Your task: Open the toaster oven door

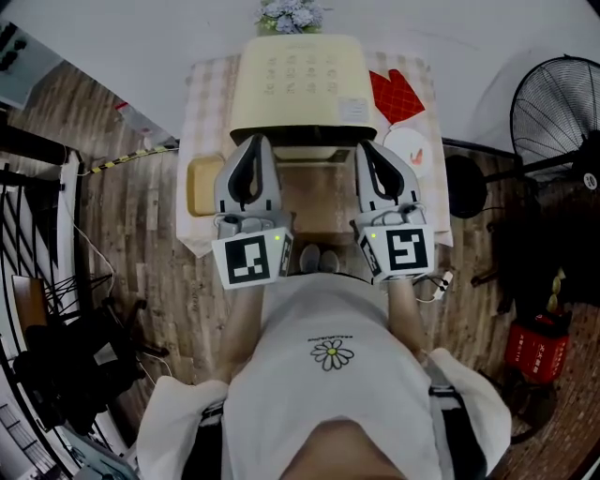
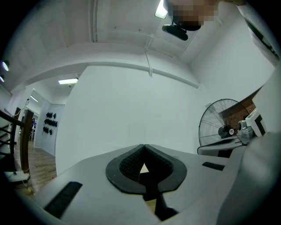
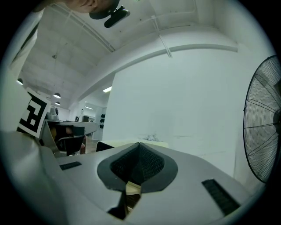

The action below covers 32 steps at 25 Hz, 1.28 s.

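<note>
The left gripper [image 1: 254,142] and right gripper [image 1: 367,148] were held side by side, pointing forward, each with jaws pressed together.

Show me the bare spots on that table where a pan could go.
Barest: the cloth strip left of the oven, behind the tray. A brown patch in front of the oven lies between the left gripper and right gripper, so it is hemmed in. Crowded: the right side, with the mitt and plate; flowers fill the back.
</note>
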### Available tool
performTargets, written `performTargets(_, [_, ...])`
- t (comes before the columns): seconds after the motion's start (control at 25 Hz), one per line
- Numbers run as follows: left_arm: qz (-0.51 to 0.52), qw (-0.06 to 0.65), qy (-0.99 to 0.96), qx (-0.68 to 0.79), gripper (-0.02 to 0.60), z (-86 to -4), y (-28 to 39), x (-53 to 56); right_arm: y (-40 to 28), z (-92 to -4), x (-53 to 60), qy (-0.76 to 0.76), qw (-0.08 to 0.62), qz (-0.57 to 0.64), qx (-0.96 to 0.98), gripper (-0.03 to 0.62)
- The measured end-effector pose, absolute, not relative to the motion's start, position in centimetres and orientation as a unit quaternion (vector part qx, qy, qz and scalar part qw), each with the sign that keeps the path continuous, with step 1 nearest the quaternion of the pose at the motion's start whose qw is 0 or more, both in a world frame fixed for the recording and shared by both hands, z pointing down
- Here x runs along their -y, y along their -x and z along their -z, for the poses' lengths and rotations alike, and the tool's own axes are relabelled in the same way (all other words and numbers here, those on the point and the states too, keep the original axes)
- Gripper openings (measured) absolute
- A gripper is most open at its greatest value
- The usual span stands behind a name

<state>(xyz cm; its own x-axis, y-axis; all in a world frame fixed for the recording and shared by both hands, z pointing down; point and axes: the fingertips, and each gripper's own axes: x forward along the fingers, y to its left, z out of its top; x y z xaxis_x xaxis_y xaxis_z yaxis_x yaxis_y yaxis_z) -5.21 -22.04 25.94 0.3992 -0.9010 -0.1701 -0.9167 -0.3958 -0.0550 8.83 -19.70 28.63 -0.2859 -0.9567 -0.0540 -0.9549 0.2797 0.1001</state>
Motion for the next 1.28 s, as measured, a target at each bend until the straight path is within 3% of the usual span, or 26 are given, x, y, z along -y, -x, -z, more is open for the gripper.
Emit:
performTargets(0.32, [-0.063, 0.067, 0.831, -0.549, 0.017, -25.6, 5.2, 22.2, -9.2, -27.3, 20.1, -0.582, 0.014, 0.069, 0.81, 0.011])
performTargets(0.6, [-0.06, 0.065, 0.826, -0.556, 0.017, -25.8, 5.8, 22.2, -7.5, -23.8, 21.5, -0.501, 0.038, 0.122, 0.856, 0.086])
performTargets(0.8, [-0.055, 0.061, 0.821, -0.565, 0.017, -26.3, 6.3, 22.0, -4.8, -24.5, 22.0, -0.401, 0.135, 0.188, 0.887, 0.147])
performTargets(1.0, [-0.047, 0.058, 0.816, -0.573, 0.018, -26.9, 7.0, 21.6, -3.6, -27.4, 23.2, -0.344, 0.252, 0.204, 0.881, 0.158])
performTargets(1.28, [-0.04, 0.05, 0.814, -0.577, 0.018, -27.7, 7.3, 21.4, -2.9, -31.3, 25.0, -0.286, 0.36, 0.224, 0.859, 0.156])
